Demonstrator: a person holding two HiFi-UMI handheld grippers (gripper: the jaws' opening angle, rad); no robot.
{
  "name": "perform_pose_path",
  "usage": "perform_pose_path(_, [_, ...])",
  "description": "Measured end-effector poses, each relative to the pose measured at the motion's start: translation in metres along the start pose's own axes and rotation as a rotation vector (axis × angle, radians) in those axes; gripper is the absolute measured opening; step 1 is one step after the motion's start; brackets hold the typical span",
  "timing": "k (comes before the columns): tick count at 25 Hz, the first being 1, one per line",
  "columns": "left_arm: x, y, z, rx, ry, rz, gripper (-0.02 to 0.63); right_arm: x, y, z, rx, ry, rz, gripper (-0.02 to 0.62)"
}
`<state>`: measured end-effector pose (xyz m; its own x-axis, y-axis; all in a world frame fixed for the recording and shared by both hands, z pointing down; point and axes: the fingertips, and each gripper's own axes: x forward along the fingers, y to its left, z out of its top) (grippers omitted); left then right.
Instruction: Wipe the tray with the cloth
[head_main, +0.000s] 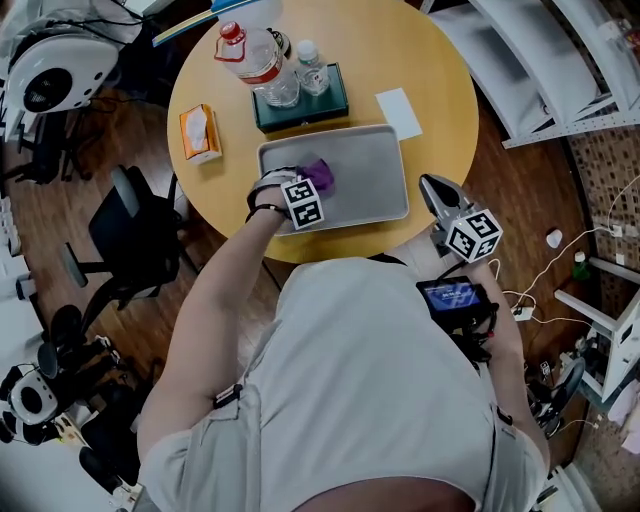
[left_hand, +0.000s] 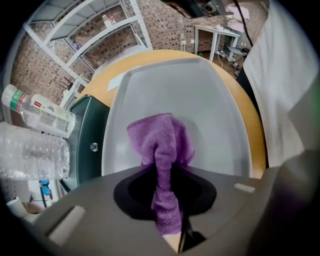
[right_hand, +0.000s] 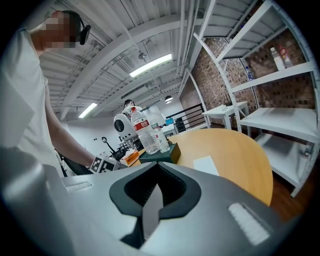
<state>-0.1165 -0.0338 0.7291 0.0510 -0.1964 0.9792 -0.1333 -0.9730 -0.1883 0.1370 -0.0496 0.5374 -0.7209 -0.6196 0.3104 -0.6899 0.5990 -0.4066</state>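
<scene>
A round wooden worktop (head_main: 430, 60) is seen from above, and a shallow grey tray (head_main: 375, 170) is set on its near side. The left gripper (head_main: 303, 193) is held almost straight down over the tray's left part, and its fingers are closed on a purple cloth (left_hand: 161, 137). In the left gripper view a fold of the cloth is pinched between the fingers, while the rest is bunched out below them against the tray's floor. The cloth is thus found inside the tray, toward its left end, and the remainder of the tray's floor is left bare. The right gripper (head_main: 434, 188) is held nearly level at the worktop's near right edge, just beside the tray's right end and apart from it. Its fingers are brought together, with nothing between them. Behind the tray, a dark green box (head_main: 300, 110) is placed, and a large clear bottle with a red cap (head_main: 262, 62) and a smaller bottle (head_main: 311, 68) are stood on it. An orange tissue pack (head_main: 200, 132) is laid to the left of the box, and a white card (head_main: 399, 112) is laid to its right, just behind the tray's far right corner.
</scene>
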Motion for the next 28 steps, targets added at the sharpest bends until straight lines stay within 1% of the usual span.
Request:
perform_pose_path(5, [0.008, 0.053, -0.01, -0.009, 0.034, 0.053, 0.071, -0.001, -0.005, -0.004, 0.01, 0.012, -0.02, 0.003])
perform_pose_path(10, [0.014, 0.088, -0.029, -0.043, 0.079, 0.116, 0.069, -0.005, -0.011, -0.008, 0.019, 0.02, -0.034, 0.003])
perform_pose_path(14, [0.015, 0.089, -0.026, 0.022, 0.118, 0.143, 0.067, -0.007, -0.013, -0.012, 0.026, 0.021, -0.04, 0.003])
perform_pose_path(17, [0.016, 0.089, -0.014, 0.02, 0.111, 0.155, 0.067, -0.007, -0.012, -0.015, 0.031, 0.024, -0.035, 0.003])
perform_pose_path(20, [0.018, 0.09, 0.018, 0.04, 0.091, 0.163, 0.067, -0.008, -0.013, -0.016, 0.036, 0.022, -0.038, 0.002])
perform_pose_path(23, [0.023, 0.094, 0.046, 0.055, 0.105, 0.161, 0.069, -0.013, -0.017, -0.016, 0.044, 0.013, -0.049, 0.003])
perform_pose_path(26, [0.025, 0.098, 0.054, 0.063, 0.138, 0.144, 0.067, -0.019, -0.021, -0.017, 0.048, 0.007, -0.06, 0.003])
perform_pose_path(28, [0.023, 0.097, 0.054, 0.052, 0.126, 0.132, 0.064, -0.023, -0.023, -0.019, 0.049, 0.008, -0.064, 0.003])
